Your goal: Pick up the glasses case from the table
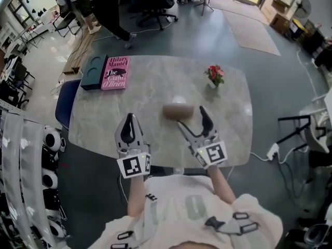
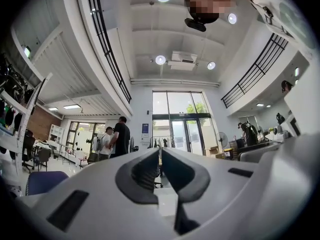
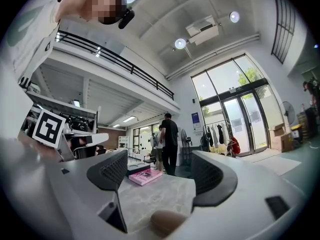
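Lying on the grey marble-patterned table [image 1: 104, 123], a little nearer the table's front edge than its middle, the brown rounded oblong glasses case [image 1: 178, 110] has its long axis running left to right across the table, parallel to that front edge. Neither end looks different from the other, so I cannot say which way it opens.

The right gripper [image 1: 191, 115] is clearly the nearer one. Its jaws stand wide apart with nothing between the pads, and the case sits just ahead of its tips, slightly to their left. In the right gripper view the case [image 3: 167, 223] shows low in the gap of the right gripper [image 3: 160, 171], untouched as far as I can tell. A forward and downward move should let the jaws span the case's short width.

The left gripper [image 1: 129, 119] hovers over the table's front edge, well to the left of the case. In its own view the left gripper [image 2: 160, 159] has its jaws together and empty.

At the table's far left corner lies a pink paperback book [image 1: 115, 72].
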`<state>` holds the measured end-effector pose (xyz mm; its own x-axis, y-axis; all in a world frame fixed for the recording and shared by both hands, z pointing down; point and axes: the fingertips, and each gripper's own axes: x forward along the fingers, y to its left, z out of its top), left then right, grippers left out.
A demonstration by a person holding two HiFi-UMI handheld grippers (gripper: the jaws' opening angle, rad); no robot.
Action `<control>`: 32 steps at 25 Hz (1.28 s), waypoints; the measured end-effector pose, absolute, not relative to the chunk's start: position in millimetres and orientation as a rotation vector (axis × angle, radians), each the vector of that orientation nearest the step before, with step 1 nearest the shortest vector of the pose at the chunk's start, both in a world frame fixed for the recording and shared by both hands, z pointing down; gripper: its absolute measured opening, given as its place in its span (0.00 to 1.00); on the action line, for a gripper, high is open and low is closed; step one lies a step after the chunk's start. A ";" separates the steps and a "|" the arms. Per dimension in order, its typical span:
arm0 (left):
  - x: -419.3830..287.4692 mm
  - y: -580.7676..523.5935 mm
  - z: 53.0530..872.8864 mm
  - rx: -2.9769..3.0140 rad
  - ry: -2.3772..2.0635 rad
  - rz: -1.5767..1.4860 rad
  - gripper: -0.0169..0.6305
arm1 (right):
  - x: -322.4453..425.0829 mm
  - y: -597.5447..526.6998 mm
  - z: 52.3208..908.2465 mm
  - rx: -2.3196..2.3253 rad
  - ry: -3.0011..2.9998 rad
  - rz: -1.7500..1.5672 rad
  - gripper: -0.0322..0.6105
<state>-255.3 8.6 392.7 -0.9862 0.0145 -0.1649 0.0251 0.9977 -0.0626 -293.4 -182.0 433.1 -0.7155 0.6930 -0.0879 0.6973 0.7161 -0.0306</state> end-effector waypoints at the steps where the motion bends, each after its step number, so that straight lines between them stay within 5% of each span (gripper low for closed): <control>1: -258.2 8.8 394.9 0.023 2.976 -0.103 0.03 | -295.0 -184.3 436.1 1.142 2.857 -0.103 0.62; 26: -254.2 14.6 397.9 0.006 2.986 -0.059 0.03 | -295.7 -196.5 445.6 1.125 2.893 -0.062 0.62; 32: -256.4 29.2 405.0 0.038 2.998 -0.051 0.03 | -304.9 -165.9 440.5 1.372 2.820 0.154 0.62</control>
